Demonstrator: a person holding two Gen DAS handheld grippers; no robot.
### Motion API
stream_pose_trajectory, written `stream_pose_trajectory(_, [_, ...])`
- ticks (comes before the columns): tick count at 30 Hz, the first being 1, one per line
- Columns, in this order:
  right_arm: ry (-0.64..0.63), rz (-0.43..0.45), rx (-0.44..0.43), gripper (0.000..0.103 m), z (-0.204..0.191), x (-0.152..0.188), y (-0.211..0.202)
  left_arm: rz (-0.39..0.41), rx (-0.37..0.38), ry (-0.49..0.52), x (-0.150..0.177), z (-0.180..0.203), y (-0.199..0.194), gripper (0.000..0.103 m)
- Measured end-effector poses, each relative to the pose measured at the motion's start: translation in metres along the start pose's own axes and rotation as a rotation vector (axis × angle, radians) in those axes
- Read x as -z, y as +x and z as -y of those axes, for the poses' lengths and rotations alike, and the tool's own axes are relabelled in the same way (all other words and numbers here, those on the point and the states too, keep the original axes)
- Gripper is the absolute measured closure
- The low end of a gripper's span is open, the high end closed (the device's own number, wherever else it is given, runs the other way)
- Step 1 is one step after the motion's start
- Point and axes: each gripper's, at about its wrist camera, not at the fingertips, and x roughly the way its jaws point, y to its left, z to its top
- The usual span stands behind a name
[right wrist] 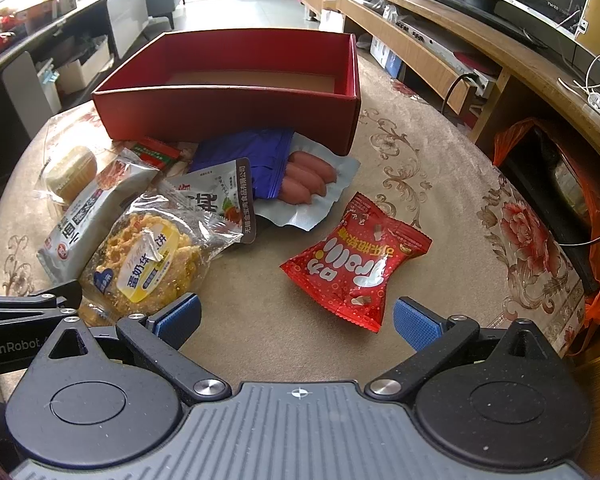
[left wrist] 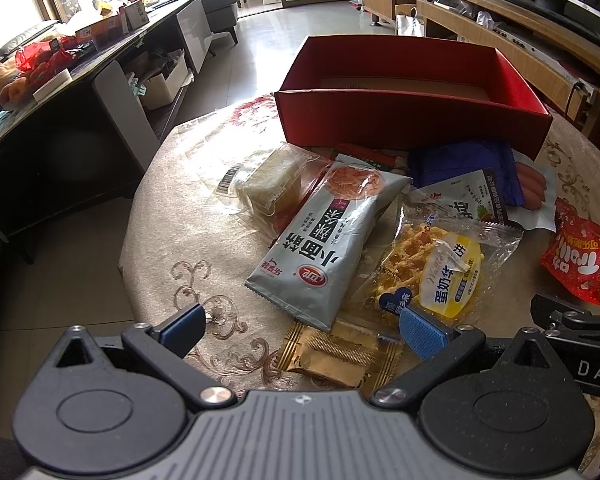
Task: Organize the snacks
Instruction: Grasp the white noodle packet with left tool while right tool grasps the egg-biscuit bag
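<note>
Ahead of both grippers, a heap of wrapped snacks lies on a round table (right wrist: 400, 184) covered with a beige cloth printed in scrolls and red flowers. Beyond the heap stands a red cardboard box (right wrist: 228, 114), rectangular and open-topped, its long side turned across the view and its plain brown floor showing.

Just ahead of the left gripper (left wrist: 306, 330), whose blue ribbed pads stand wide apart holding nothing, a small gold foil packet (left wrist: 340, 354) lies between the fingers. Farther out, a long grey pouch (left wrist: 328, 240) runs its length away and slightly to the right, toward the box. Touching its right edge is a clear crinkly bag of yellow waffle (left wrist: 432, 264); to its left sits a pale cake in clear wrap (left wrist: 268, 186).

The right gripper (right wrist: 296, 322) is likewise spread open and empty. Just in front of it and between its fingers lies a glossy red candy bag (right wrist: 356, 260), tilted with its long axis running away to the right. Beyond, sausages (right wrist: 306, 180) in a blue pack point right, close against the box wall.
</note>
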Motion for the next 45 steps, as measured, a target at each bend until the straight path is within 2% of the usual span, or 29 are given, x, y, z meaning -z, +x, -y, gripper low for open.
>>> stream_pose_trajectory(10, [-0.007, -0.004, -0.004, 0.000, -0.003, 0.001, 0.001, -0.007, -0.006, -0.003, -0.001, -0.005, 0.003, 0.001])
stream_pose_trajectory(16, [-0.011, -0.019, -0.015, 0.000, -0.006, -0.001, 0.003, -0.028, -0.026, -0.058, 0.000, -0.028, 0.012, 0.001])
stream_pose_trajectory(20, [-0.001, -0.016, -0.058, 0.002, -0.012, -0.007, 0.002, -0.034, -0.031, -0.089, 0.000, -0.043, 0.015, 0.001])
stream_pose_trajectory(24, [-0.099, 0.016, -0.077, 0.002, -0.033, -0.012, -0.002, -0.043, -0.034, -0.111, -0.001, -0.055, 0.019, 0.001])
stream_pose_trajectory(26, [-0.144, 0.005, -0.091, 0.002, -0.044, -0.014, 0.002, -0.046, -0.028, -0.131, -0.003, -0.060, 0.021, 0.001])
stream_pose_trajectory(31, [-0.086, -0.058, -0.146, 0.003, -0.054, -0.025, 0.016, -0.049, -0.018, -0.158, -0.006, -0.067, 0.024, 0.001])
stream_pose_trajectory(34, [-0.003, -0.084, -0.182, 0.003, -0.055, -0.032, 0.024, -0.054, -0.042, -0.175, -0.005, -0.071, 0.027, 0.002])
stream_pose_trajectory(38, [0.069, -0.103, -0.188, 0.003, -0.060, -0.036, 0.036, -0.066, -0.042, -0.194, -0.005, -0.076, 0.031, 0.002])
stream_pose_trajectory(45, [0.033, -0.130, -0.181, 0.015, -0.079, -0.034, 0.062, -0.069, -0.045, -0.167, -0.004, -0.071, 0.032, 0.002])
